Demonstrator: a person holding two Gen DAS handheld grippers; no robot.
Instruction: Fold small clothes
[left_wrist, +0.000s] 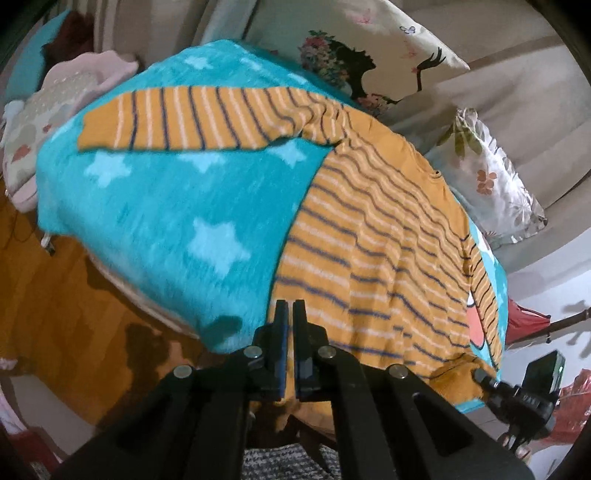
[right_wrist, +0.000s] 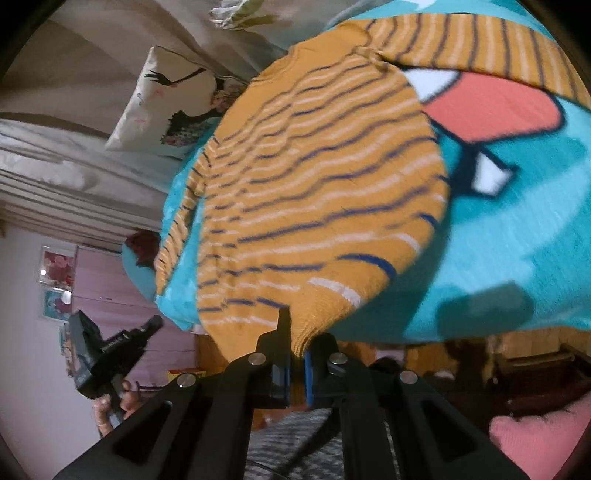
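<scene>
Mustard striped sweater (left_wrist: 373, 236) on teal blanket (left_wrist: 166, 221), hem pinched by both tools.

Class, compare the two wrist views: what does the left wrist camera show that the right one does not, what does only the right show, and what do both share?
Only the left wrist view shows the sweater's long sleeve stretched flat across the star-patterned part of the blanket, and a leafy cushion.

Only the right wrist view shows the blanket's coral and white cartoon patch clearly, and framed pictures on the wall.

Both show the mustard striped sweater on the turquoise blanket, with each gripper's jaws at its hem.
</scene>
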